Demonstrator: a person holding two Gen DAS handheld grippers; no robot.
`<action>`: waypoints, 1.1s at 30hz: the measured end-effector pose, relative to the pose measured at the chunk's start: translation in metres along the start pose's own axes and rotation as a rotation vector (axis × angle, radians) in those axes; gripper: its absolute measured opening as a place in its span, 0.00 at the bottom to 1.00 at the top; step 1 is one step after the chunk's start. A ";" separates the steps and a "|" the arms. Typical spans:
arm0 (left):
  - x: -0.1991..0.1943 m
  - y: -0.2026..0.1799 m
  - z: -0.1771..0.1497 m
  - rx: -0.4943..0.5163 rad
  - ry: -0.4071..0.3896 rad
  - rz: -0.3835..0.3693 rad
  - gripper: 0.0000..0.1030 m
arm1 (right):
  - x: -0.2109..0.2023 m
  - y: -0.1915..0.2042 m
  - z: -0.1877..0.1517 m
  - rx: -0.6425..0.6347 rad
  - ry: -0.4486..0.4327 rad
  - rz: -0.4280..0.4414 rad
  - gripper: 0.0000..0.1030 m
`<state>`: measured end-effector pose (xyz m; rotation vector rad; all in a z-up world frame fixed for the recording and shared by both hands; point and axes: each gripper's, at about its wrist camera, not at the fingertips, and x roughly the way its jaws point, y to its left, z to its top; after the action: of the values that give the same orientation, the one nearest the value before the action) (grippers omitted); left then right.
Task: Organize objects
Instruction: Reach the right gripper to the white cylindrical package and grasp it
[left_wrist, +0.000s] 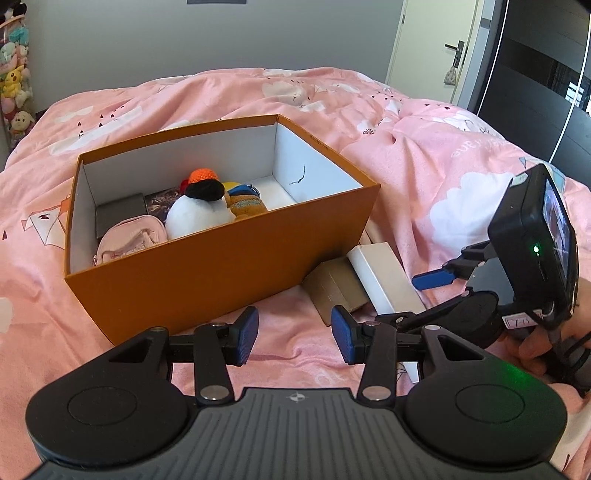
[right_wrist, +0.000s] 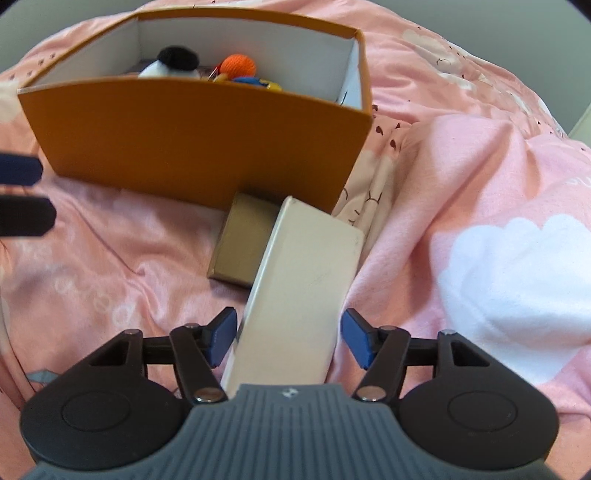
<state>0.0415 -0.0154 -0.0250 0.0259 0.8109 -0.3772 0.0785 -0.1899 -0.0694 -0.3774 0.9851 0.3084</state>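
An open orange box sits on the pink bedspread; it also shows in the right wrist view. Inside lie a white plush with black and orange top, a pink pouch and small items. A white box lies beside a brown cardboard box in front of the orange box's right corner. My right gripper is open, its pads on either side of the white box's near end, not touching. My left gripper is open and empty above the bedspread, in front of the orange box.
A rack of plush toys stands at the far left by the wall. A white door and a dark cabinet stand at the right beyond the bed. The right gripper's body and hand are to the right of the left gripper.
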 end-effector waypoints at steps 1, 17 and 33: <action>0.000 0.002 0.000 -0.008 0.001 -0.004 0.50 | -0.001 0.000 0.000 0.002 -0.003 0.001 0.60; 0.002 0.006 -0.003 -0.047 0.018 -0.033 0.50 | -0.022 -0.076 -0.013 0.420 0.007 0.234 0.00; 0.006 0.004 -0.005 -0.063 0.033 -0.055 0.50 | -0.009 -0.029 0.002 0.269 0.041 0.139 0.52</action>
<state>0.0430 -0.0127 -0.0333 -0.0489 0.8565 -0.4042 0.0875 -0.2157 -0.0564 -0.0703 1.0799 0.2902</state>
